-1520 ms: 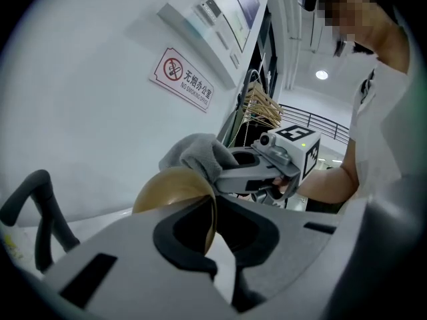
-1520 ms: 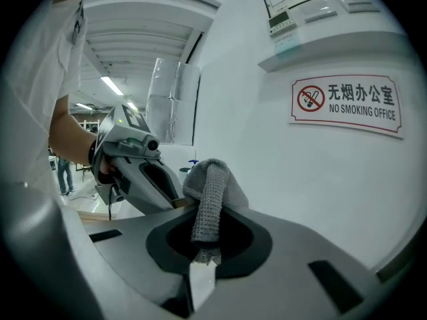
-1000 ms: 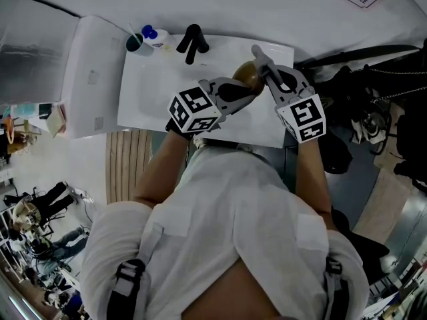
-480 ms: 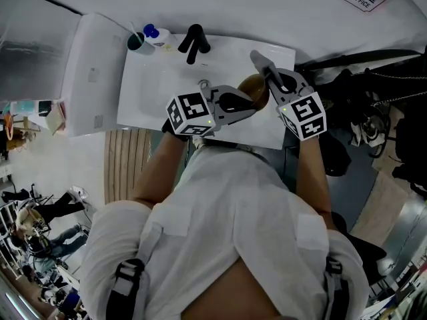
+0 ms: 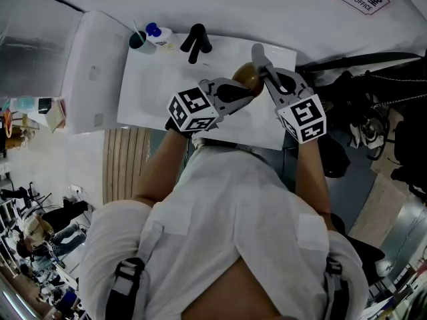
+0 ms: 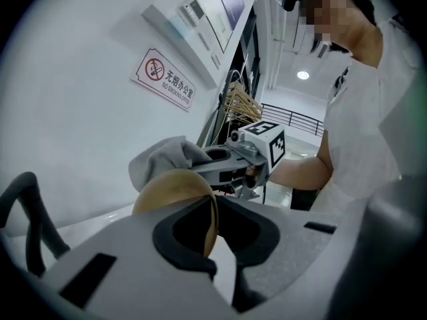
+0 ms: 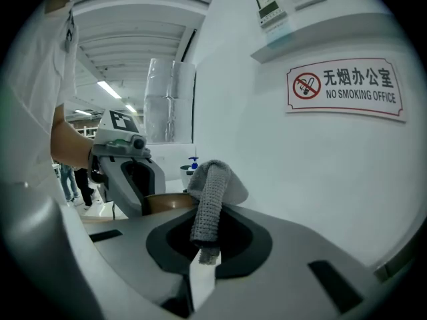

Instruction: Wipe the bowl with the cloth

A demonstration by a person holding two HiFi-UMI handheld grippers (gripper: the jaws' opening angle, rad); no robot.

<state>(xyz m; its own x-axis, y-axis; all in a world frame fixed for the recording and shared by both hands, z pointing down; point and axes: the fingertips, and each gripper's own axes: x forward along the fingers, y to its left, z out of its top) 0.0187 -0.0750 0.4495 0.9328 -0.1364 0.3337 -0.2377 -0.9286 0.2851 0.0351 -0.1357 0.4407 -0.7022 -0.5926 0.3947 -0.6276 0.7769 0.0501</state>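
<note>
Over the white sink (image 5: pixel 150 89) I hold a brown bowl (image 5: pixel 244 76), tilted on its side. My left gripper (image 5: pixel 247 91) is shut on the bowl's rim (image 6: pixel 208 213), which stands edge-on between its jaws. My right gripper (image 5: pixel 257 54) comes in from the right, shut on a grey knitted cloth (image 7: pixel 211 195). The cloth (image 6: pixel 162 159) lies bunched against the bowl's (image 6: pixel 167 193) upper edge. In the right gripper view the bowl (image 7: pixel 168 202) shows just behind the cloth, with the left gripper (image 7: pixel 130 173) beyond it.
A black faucet (image 5: pixel 195 41) stands at the sink's back edge, with a dark cup (image 5: pixel 139 42) and a blue-capped bottle (image 5: pixel 156 35) to its left. A white unit (image 5: pixel 90 72) adjoins the sink's left. Dark bags and cables (image 5: pixel 360 92) crowd the right. The wall is close behind.
The bowl and both grippers have shifted a little right and then back left over the sink. Both grips are unchanged, and the cloth stays against the bowl.
</note>
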